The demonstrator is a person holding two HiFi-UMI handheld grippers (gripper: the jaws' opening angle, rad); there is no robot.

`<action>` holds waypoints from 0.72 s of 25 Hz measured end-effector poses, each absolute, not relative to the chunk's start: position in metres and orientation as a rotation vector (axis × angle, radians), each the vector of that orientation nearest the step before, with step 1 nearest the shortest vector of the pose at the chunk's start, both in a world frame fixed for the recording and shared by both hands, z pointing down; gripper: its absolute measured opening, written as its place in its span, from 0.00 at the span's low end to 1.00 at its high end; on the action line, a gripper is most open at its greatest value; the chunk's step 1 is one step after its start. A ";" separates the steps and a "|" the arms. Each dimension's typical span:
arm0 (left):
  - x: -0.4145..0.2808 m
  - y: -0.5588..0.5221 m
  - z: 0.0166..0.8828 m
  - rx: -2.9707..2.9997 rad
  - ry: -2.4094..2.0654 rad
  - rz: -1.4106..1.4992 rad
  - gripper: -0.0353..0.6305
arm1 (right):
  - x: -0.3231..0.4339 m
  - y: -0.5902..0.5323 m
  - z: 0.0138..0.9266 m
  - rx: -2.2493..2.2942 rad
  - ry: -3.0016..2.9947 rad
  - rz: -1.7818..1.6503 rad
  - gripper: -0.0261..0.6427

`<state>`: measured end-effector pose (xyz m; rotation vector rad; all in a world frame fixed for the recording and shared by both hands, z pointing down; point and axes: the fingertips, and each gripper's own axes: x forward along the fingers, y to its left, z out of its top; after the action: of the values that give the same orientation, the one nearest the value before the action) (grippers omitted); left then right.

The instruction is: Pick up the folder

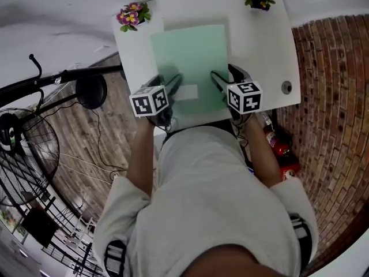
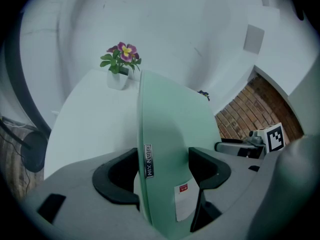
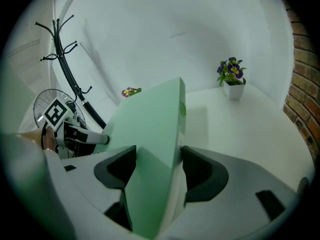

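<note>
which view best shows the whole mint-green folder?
Head view: the flat mint-green plastic folder shows nearly its full face over the white table. The gripper views show it only edge-on, clamped in the left gripper and the right gripper.

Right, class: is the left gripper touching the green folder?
Touching. The left gripper view shows the left gripper closed on the folder, with both jaws pressed against its faces.

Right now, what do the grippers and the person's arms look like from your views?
Both the left gripper and right gripper have grey bodies with black, curved pads. Each carries a white cube printed with black square markers. The person wears a pale, loose top whose sleeves stop near the elbows.
</note>
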<state>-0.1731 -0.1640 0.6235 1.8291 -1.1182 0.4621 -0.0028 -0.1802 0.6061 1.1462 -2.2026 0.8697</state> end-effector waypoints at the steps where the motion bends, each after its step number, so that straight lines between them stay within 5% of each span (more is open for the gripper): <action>1: -0.173 -0.161 0.623 1.833 -1.118 0.460 0.54 | -0.003 -0.177 0.605 1.150 -2.203 0.866 0.47; 18: -0.158 -0.114 0.606 1.911 -1.093 0.459 0.54 | 0.013 -0.121 0.586 1.233 -2.189 0.823 0.47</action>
<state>-0.1580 -0.1136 0.6058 1.9106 -1.0927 0.4593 0.0129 -0.1206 0.5859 1.2332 -2.1894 0.8230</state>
